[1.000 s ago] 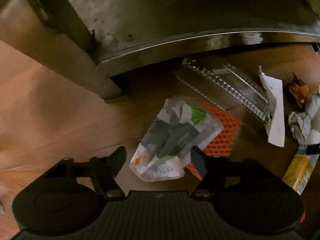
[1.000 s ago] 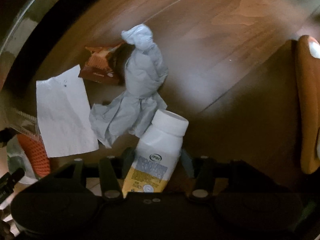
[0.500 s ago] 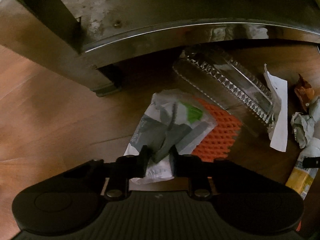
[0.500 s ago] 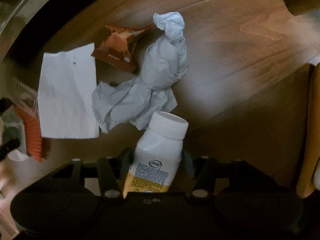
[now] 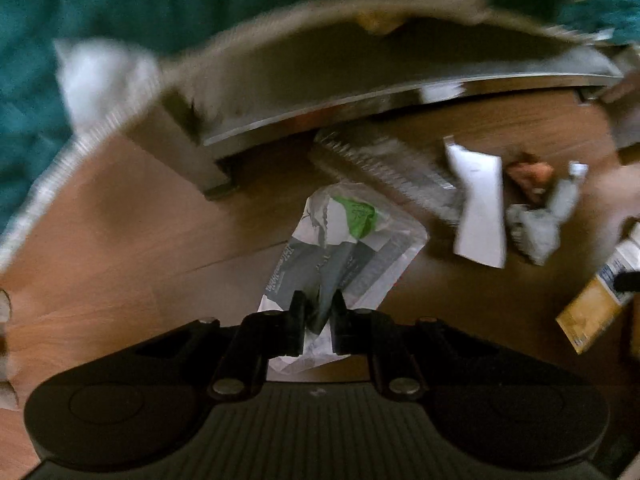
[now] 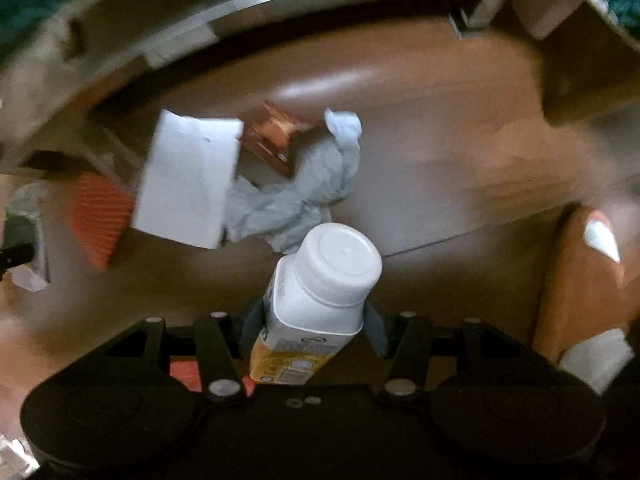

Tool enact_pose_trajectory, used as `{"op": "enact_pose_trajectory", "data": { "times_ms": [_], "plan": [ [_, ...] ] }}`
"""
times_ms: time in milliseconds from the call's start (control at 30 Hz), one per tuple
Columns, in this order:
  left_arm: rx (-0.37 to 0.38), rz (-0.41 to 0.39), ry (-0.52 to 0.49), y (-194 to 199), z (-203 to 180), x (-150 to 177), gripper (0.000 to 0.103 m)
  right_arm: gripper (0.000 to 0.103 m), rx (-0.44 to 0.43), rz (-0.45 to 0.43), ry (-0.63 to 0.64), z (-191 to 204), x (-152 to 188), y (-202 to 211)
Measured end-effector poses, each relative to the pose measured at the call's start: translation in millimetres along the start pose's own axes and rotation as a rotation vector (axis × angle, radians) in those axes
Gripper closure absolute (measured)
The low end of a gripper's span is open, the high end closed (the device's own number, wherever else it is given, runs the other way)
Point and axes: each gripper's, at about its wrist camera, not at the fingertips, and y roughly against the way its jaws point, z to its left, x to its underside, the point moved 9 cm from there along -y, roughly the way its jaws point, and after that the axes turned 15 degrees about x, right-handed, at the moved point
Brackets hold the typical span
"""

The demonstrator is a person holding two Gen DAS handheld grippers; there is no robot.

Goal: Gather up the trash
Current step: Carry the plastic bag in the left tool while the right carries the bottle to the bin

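Note:
My left gripper is shut on a crumpled white, grey and green plastic bag, which hangs lifted above the wooden floor. My right gripper is shut on a white-capped bottle with a yellow label, its cap tilted toward the camera, raised off the floor. That bottle also shows at the right edge of the left wrist view as the bottle. Left on the floor are a white paper sheet, crumpled grey paper, a brown wrapper and an orange mesh piece.
A clear ribbed plastic tray lies by the metal base of a piece of furniture. Green fabric covers the top of the left wrist view. An orange and white object sits at the right on the wooden floor.
The left gripper closed on the plastic bag and lifted it, uncovering the orange mesh. The right gripper rose with the bottle and rolled, so the floor trash looks farther away.

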Motion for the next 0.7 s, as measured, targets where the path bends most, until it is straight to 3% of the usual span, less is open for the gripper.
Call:
{"op": "enact_pose_trajectory", "data": {
  "times_ms": [267,533,700],
  "plan": [
    [0.037,-0.043,-0.059,93,-67,-15,0.092,0.050,-0.050,-0.157,0.075,-21,7,102],
    [0.055,-0.191,-0.122,195,-150,-34,0.092,0.050,-0.098,-0.436,0.174,-61,13,245],
    [0.043,-0.275,-0.184,255,-213,-39,0.092,0.050,-0.101,-0.542,0.223,-96,31,322]
  ]
}}
